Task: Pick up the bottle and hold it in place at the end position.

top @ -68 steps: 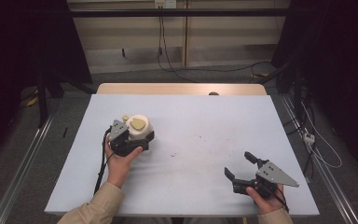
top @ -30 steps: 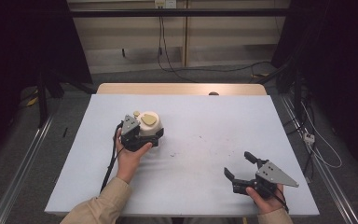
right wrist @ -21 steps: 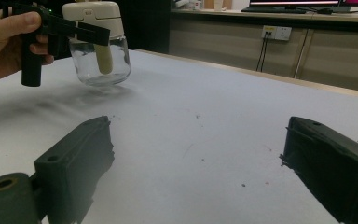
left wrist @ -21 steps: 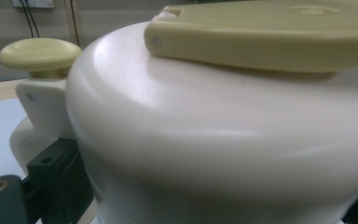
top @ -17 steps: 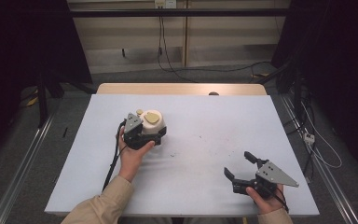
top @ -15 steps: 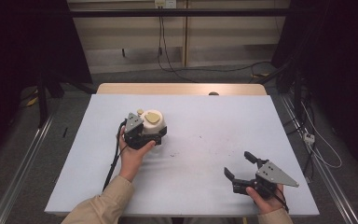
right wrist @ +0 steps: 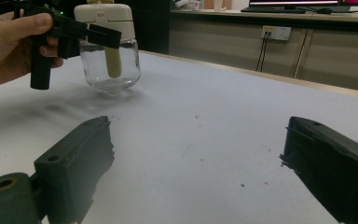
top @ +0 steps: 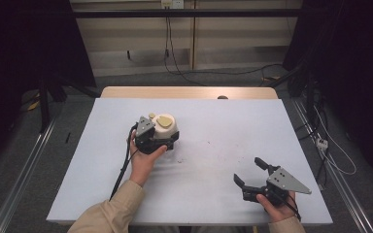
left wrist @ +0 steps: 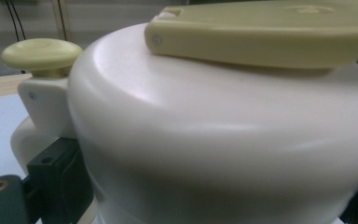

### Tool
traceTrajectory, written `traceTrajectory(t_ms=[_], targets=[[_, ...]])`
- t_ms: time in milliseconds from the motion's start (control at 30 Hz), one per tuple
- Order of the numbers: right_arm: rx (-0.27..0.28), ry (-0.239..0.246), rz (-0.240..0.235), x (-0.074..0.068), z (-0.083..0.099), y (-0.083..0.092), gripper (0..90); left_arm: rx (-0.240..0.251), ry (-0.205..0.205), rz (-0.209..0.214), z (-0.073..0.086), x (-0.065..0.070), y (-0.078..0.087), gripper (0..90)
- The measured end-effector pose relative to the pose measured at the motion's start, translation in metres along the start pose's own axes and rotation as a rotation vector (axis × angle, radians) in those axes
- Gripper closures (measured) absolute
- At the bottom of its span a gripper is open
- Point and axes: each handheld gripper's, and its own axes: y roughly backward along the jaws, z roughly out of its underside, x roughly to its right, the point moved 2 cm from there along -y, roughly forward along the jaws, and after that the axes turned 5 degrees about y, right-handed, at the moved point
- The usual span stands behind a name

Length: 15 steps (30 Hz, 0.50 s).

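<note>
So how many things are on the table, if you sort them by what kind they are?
Grippers: 2, the left gripper and the right gripper
Glass jars with a cream lid: 1, the jar
Total: 3

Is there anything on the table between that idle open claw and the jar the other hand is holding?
Nothing visible: only bare table lies between the right gripper and the jar, which the left gripper clamps.
</note>
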Motion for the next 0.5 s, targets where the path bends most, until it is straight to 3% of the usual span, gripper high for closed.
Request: traceTrajectory(t_ms=[500], targets=[[0.003,-0.004,-0.001,0.000,0.000,0.000,7.4,-0.001,-0.022,0.015,-0.011,0.012,-0.014,5.7]])
